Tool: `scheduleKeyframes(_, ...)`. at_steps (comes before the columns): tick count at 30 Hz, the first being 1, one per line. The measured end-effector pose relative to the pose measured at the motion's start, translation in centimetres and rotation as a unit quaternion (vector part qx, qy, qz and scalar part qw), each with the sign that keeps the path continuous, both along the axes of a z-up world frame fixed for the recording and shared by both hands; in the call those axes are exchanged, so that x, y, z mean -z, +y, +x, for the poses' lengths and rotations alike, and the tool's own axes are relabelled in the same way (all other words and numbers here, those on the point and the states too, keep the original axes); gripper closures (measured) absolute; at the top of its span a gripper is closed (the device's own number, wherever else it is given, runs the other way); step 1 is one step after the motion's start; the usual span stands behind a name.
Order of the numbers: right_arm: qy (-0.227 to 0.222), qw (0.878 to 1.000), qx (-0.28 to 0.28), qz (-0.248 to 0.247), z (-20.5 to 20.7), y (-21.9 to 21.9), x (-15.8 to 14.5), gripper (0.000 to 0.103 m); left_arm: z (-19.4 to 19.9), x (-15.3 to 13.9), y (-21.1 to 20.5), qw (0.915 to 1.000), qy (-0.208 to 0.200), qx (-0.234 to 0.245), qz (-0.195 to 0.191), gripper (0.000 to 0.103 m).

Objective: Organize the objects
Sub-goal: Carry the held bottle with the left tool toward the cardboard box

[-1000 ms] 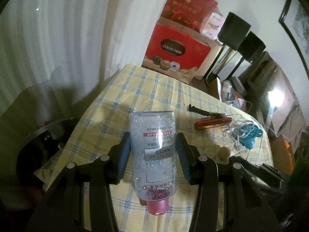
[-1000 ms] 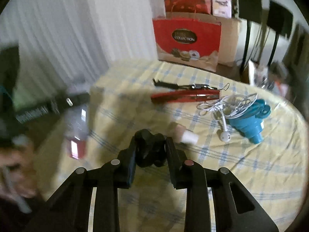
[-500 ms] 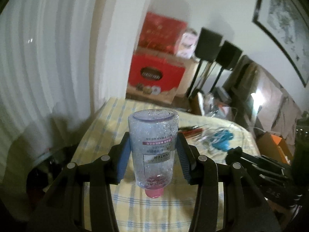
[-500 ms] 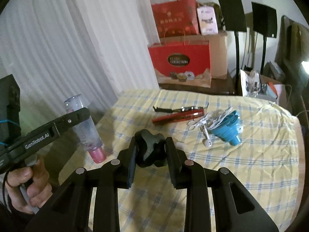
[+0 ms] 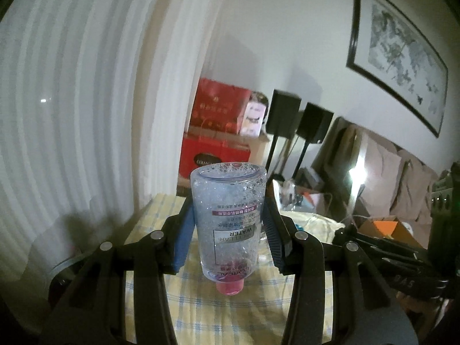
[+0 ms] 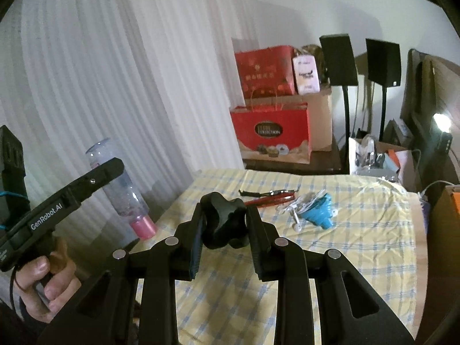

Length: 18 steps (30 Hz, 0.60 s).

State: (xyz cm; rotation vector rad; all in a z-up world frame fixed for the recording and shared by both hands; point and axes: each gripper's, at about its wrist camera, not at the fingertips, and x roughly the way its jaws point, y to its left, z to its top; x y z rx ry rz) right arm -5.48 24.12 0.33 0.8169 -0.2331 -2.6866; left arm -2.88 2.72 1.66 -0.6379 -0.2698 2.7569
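My left gripper (image 5: 227, 224) is shut on a clear micellar water bottle (image 5: 228, 221) with a pink cap, held cap-down above the near left part of the yellow checked table (image 5: 201, 310). The bottle also shows in the right wrist view (image 6: 123, 189), at the left. My right gripper (image 6: 224, 224) is shut on a black lobed knob (image 6: 222, 224) and holds it above the table (image 6: 359, 258). On the table lie a red pen-like tool (image 6: 270, 199), white earphones (image 6: 299, 210) and a blue funnel (image 6: 319, 212).
White curtains (image 6: 115, 86) hang at the left. Red gift bags (image 6: 270, 132) on a cardboard box stand beyond the table, with two black speakers on stands (image 6: 339, 63). Clutter and a lamp (image 6: 440, 120) sit at the right.
Both grippers have risen and tilted up from the table with their objects still held. The table now sits lower and further away in both views.
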Motion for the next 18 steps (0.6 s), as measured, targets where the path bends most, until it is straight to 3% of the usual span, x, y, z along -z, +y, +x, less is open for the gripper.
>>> scheduleKeyframes(4,0.008,1.0,0.001,0.0,2.7,0.8,-0.8,0.075,1.2,-0.8,0.0,1.0,0.007,-0.001,-0.006,0.06)
scheduleKeyframes(14,0.012,1.0,0.018,-0.017,8.7,3.1,0.2,0.075,2.3,-0.1,3.1,0.9992,-0.029,0.005,-0.026,0.06)
scheduleKeyframes(18,0.028,0.999,0.017,-0.005,10.0,5.0,-0.6,0.075,3.3,-1.0,5.0,0.998,-0.01,0.007,-0.062,0.06)
